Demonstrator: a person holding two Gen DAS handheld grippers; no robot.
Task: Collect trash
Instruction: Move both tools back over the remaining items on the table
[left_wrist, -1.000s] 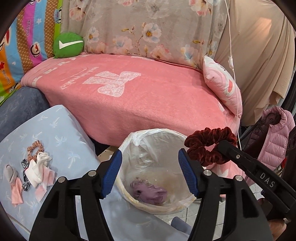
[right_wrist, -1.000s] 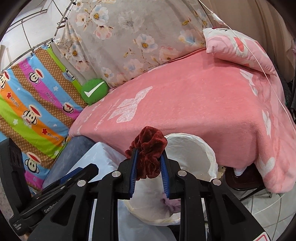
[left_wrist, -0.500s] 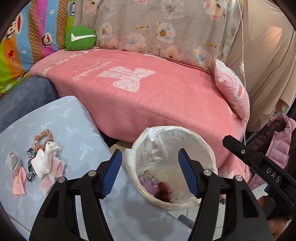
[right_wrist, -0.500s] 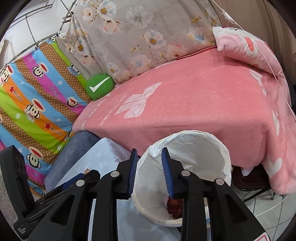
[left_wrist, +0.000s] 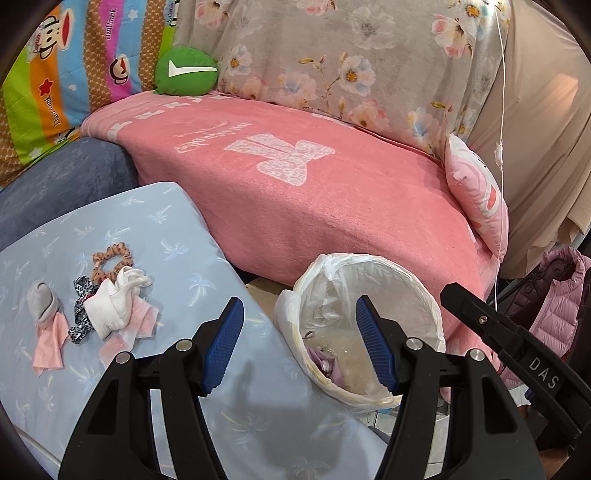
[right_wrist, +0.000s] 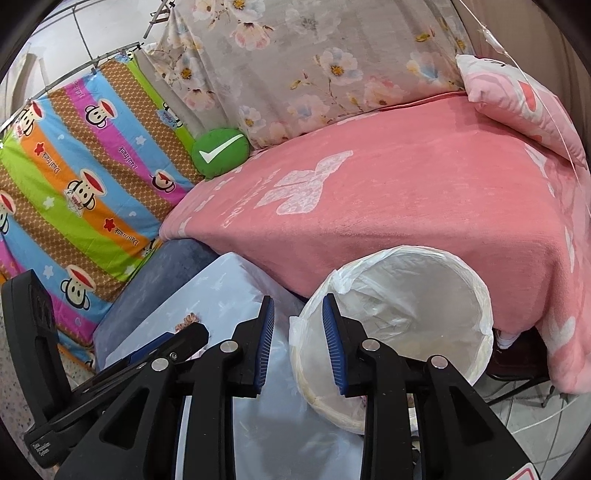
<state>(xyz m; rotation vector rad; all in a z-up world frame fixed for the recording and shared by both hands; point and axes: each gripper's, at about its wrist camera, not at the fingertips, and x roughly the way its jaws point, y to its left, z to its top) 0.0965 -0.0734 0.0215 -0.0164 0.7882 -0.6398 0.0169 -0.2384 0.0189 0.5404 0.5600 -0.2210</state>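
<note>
Now, line by line:

Left gripper (left_wrist: 299, 341): jaws spread wide with nothing between the blue pads, hanging over the near edge of the desk and the bin's rim.

Right gripper (right_wrist: 298, 341): jaws parted by a narrower gap, also empty, held just above the bin's left rim; its black body also shows at the right edge of the left wrist view.

Trash bin (left_wrist: 417, 280): round, lined with a white plastic bag, standing between the desk and the bed; something purple (left_wrist: 327, 363) lies at its bottom, partly hidden by the rim.

Desk (left_wrist: 207, 266): covered in pale blue cloth printed with palm trees.

Trash on the desk: a grey sock (left_wrist: 42, 302) on a pink scrap, a white sock (left_wrist: 114, 302) on another pink scrap (left_wrist: 142, 321), a black-and-white patterned scrunchie (left_wrist: 81, 306) between them, and a tan spotted scrunchie (left_wrist: 110, 258) just behind. All lie together on the left part of the desk, well apart from the bin.

Bed (left_wrist: 332, 206): pink blanket with a pale bow print, a pink pillow (left_wrist: 476, 192) at its right end, a green cushion (left_wrist: 184, 72) with a white tick at the back.

Pink puffer jacket (left_wrist: 557, 299): hanging at the far right.
</note>
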